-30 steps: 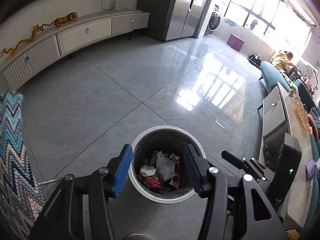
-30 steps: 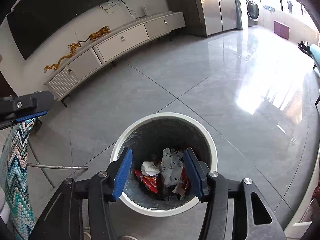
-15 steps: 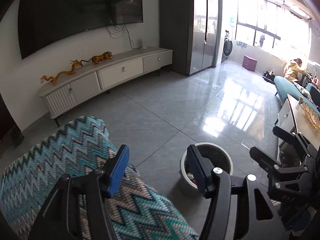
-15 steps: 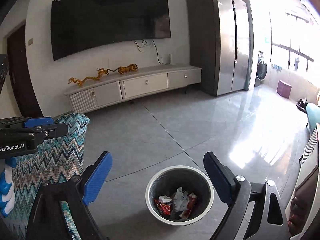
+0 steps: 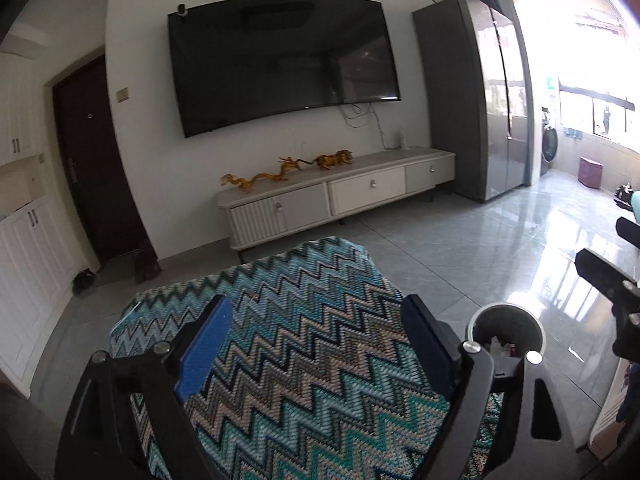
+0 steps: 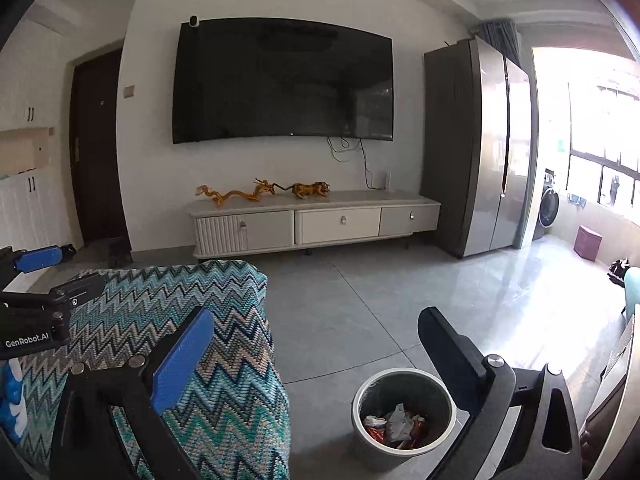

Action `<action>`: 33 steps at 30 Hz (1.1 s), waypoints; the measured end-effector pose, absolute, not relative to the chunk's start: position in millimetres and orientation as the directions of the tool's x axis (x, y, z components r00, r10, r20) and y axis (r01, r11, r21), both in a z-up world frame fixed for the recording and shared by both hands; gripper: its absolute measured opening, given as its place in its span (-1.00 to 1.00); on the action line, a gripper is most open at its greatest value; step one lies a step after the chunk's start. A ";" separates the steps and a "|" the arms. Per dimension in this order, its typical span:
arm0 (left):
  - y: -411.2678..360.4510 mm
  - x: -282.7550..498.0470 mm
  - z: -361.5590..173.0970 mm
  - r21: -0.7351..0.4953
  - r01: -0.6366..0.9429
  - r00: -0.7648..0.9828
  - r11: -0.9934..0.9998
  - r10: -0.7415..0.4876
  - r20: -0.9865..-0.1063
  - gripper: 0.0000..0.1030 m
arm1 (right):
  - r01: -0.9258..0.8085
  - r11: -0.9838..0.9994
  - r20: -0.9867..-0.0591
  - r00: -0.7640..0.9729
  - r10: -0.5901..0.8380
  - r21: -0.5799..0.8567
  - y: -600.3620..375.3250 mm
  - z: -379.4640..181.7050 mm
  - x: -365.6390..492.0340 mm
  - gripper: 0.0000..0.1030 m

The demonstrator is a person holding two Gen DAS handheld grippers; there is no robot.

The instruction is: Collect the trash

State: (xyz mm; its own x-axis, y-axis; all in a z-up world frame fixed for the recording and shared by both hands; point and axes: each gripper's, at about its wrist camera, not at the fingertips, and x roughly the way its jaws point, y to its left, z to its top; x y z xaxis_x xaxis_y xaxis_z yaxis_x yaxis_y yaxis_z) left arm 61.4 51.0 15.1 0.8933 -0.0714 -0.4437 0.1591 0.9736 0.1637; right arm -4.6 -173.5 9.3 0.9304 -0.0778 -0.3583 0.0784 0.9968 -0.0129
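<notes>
Both hand-held grippers, left (image 5: 316, 340) and right (image 6: 316, 356), had just opened wide, nothing between them. Wrappers (image 6: 394, 424) in the bin (image 6: 404, 376) looked light, crinkly; pinch a loose edge.

Reads "GenRobot.AI" in white letters on the black body of the left gripper (image 6: 38, 292); no other legible text.
</notes>
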 end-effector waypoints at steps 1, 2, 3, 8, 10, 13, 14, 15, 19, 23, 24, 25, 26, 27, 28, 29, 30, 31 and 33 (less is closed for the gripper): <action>54.1 53.2 14.6 0.162 0.132 0.899 0.978 -0.050 -0.434 0.67 | 0.067 0.998 -0.349 0.935 -0.069 -0.018 -167.9 10.9 -10.8 1.00; 57.8 46.4 14.5 0.159 0.106 0.906 0.982 -0.030 -0.423 0.67 | 0.059 0.998 -0.340 0.938 -0.064 -0.023 -163.2 11.3 -17.4 1.00; 60.6 39.7 14.9 0.155 0.083 0.912 0.984 -0.012 -0.411 0.67 | 0.055 0.998 -0.329 0.942 -0.063 -0.033 -158.9 13.0 -23.7 1.00; 62.6 10.8 20.4 0.132 0.015 0.934 0.991 0.033 -0.354 0.82 | 0.033 0.997 -0.289 0.956 -0.050 -0.064 -146.0 17.4 -47.8 1.00; 61.2 2.0 22.5 0.123 0.010 0.941 0.992 0.033 -0.337 0.86 | 0.029 0.997 -0.281 0.959 -0.046 -0.067 -144.9 16.3 -54.8 1.00; 58.8 -8.0 23.4 0.113 -0.002 0.948 0.994 0.038 -0.317 0.96 | 0.031 0.998 -0.275 0.960 -0.047 -0.063 -146.8 15.0 -61.3 1.00; 57.8 -11.0 23.4 0.107 0.003 0.950 0.994 0.030 -0.311 0.97 | 0.034 0.998 -0.272 0.961 -0.049 -0.058 -148.2 14.5 -63.6 1.00; 57.9 -12.6 22.9 0.099 0.013 0.950 0.995 0.018 -0.311 0.97 | 0.038 0.998 -0.268 0.962 -0.052 -0.055 -149.5 14.0 -66.3 1.00; 56.0 -19.2 23.7 0.075 0.018 0.952 0.997 0.006 -0.305 0.98 | 0.057 0.997 -0.263 0.963 -0.067 -0.044 -153.9 13.1 -72.7 1.00; 55.9 -21.7 24.7 0.065 0.013 0.955 0.998 0.007 -0.296 0.98 | 0.078 0.996 -0.258 0.962 -0.084 -0.031 -159.6 12.6 -74.1 1.00; 56.0 -22.2 24.6 0.063 0.010 0.957 0.998 0.009 -0.291 0.98 | 0.084 0.996 -0.258 0.962 -0.088 -0.028 -161.2 12.5 -73.7 1.00; 56.7 -22.4 24.4 0.063 0.005 0.958 0.998 0.013 -0.287 0.98 | 0.088 0.996 -0.257 0.962 -0.092 -0.025 -161.8 11.8 -74.6 1.00; 57.7 -22.6 24.1 0.061 0.000 0.959 0.998 0.017 -0.283 0.98 | 0.091 0.996 -0.257 0.962 -0.094 -0.020 -163.0 11.3 -74.6 1.00; 58.5 -22.3 24.1 0.060 -0.002 0.960 0.998 0.019 -0.280 0.98 | 0.096 0.995 -0.257 0.962 -0.096 -0.016 -164.4 11.1 -74.1 1.00; 58.2 -22.4 24.0 0.062 -0.004 0.961 0.998 0.021 -0.277 0.98 | 0.099 0.995 -0.256 0.962 -0.099 -0.013 -165.3 10.5 -74.4 1.00; 58.2 -23.5 23.9 0.064 -0.004 0.961 0.998 0.022 -0.275 0.98 | 0.101 0.995 -0.257 0.961 -0.100 -0.011 -165.7 10.0 -74.0 1.00; 57.8 -23.0 23.6 0.067 -0.005 0.961 0.998 0.023 -0.275 0.98 | 0.104 0.995 -0.259 0.960 -0.103 -0.009 -166.5 9.5 -72.8 1.00; 57.6 -22.6 23.2 0.068 -0.005 0.961 0.998 0.024 -0.275 0.98 | 0.106 0.994 -0.260 0.960 -0.104 -0.009 -166.6 9.6 -72.5 1.00; 56.4 -22.4 22.4 0.072 -0.004 0.962 0.997 0.024 -0.273 0.98 | 0.109 0.994 -0.261 0.959 -0.106 -0.005 -167.7 8.4 -71.4 1.00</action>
State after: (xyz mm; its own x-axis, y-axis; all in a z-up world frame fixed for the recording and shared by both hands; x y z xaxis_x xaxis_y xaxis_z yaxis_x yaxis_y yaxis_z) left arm -22.4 56.4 22.4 0.9618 0.0241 -0.2726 -0.0044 0.9974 0.0724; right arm -71.4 -167.7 8.4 0.9594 -0.1064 -0.2611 0.1090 0.9940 -0.0047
